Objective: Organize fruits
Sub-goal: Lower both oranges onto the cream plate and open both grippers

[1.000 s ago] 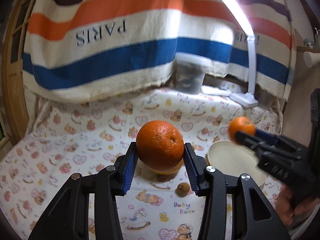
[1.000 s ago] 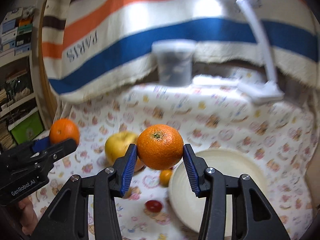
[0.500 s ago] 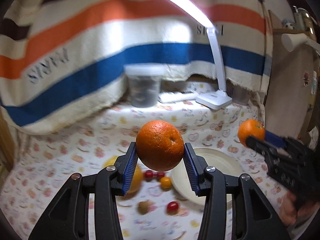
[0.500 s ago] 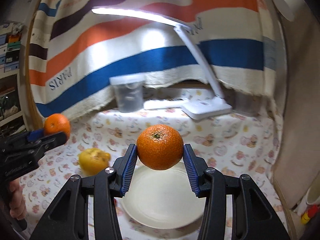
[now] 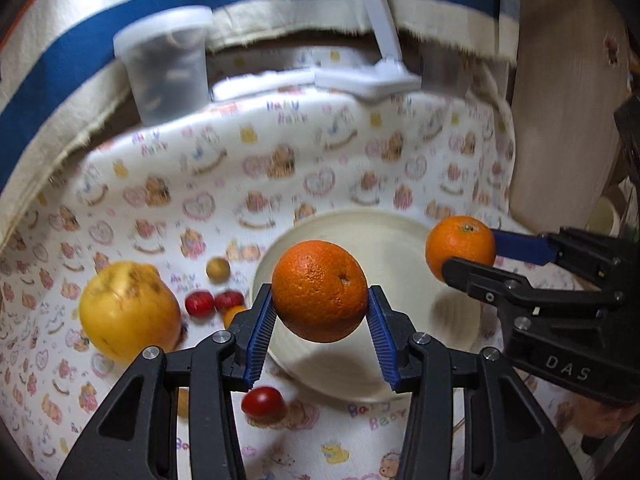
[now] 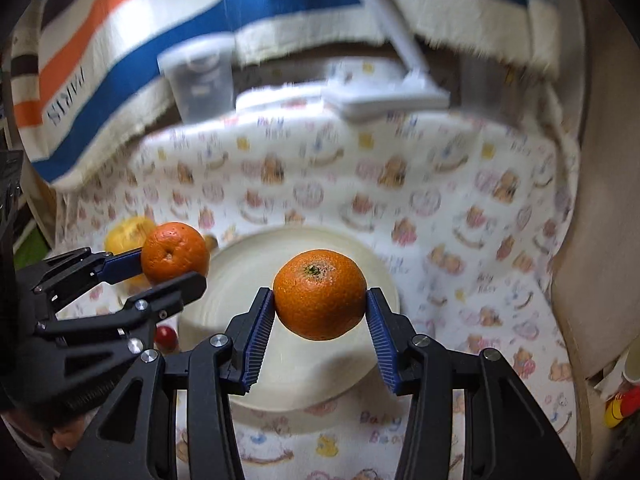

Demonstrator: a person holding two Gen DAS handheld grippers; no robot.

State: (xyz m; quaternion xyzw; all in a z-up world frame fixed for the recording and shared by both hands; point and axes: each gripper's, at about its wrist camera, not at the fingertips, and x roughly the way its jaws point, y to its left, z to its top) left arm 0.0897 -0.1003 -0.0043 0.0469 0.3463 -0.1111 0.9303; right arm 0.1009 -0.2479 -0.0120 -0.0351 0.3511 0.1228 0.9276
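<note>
A second ago my left gripper [image 5: 320, 334] had its orange [image 5: 319, 290] out over the printed cloth [image 5: 280, 168], with the plate [image 5: 384, 236] off to one side; now both my hands have swung in and tipped downward, and the plate fills the space under each fruit. My left jaws are clenched on that orange, blue pads pressed against both its sides, and it hangs above the near left part of the plate, clear of the surface. My right gripper [image 6: 320, 334] is likewise clamped on the second orange [image 6: 319, 294], stem end up, held over the middle of the plate and not touching it. Neither grip has loosened over that time. The rest of the fruit lies on the cloth to the left of the plate: a big yellow fruit [image 5: 130, 312], a few small red ones [image 5: 262, 400] and a small brownish one [image 5: 218, 269], none of them on the plate yet. The shift tells me, I judge, that the carry is nearly over and the next thing is to lower each orange onto the plate and let go. With two round fruits going down close together, one could roll or knock the other.
</note>
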